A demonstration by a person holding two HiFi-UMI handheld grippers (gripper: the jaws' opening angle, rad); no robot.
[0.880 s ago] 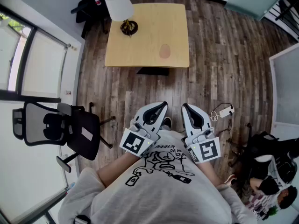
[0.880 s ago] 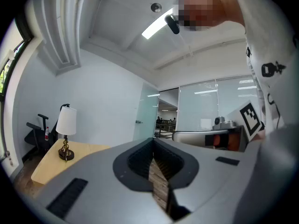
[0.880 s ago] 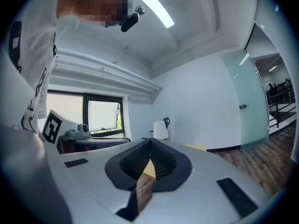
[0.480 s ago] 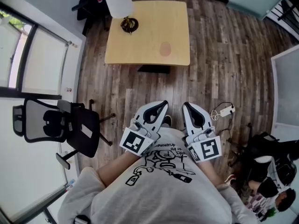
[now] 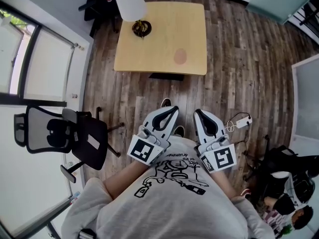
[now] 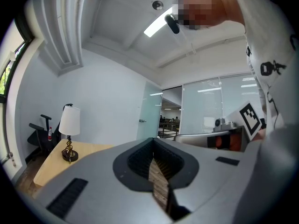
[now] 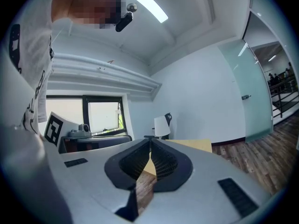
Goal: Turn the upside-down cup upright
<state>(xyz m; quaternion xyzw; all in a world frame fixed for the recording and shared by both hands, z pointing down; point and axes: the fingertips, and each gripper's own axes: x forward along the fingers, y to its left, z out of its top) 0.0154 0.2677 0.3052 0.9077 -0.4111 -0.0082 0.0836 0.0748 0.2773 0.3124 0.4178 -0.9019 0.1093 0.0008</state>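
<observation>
Left tool (image 5: 171,112) and right tool (image 5: 197,114) were both fully together with nothing between the pads, held level close to the wearer's chest. The cup (image 5: 180,57), small and pinkish, sat alone right of the middle of the light wooden surface (image 5: 149,54), well apart from both tools and from the table lamp (image 5: 131,5) at the far-left corner. It was too small for me to confirm which end was up. I judged the step as approach, task not started. To do it well I'd walk in over the wood floor (image 5: 234,49) and spread one tool before arriving. Then come in level at the cup's side wall, clamp square, lift just clear, roll the wrist half a turn, set it flat and only then let go. Main risk as I saw it: a light cup skidding or tipping if one pad touched first. Writing: the shirt print (image 5: 172,176) carried lettering I couldn't read reliably. The marker cubes (image 5: 147,151) showed only black-and-white square codes. No brand visible on the cup.
</observation>
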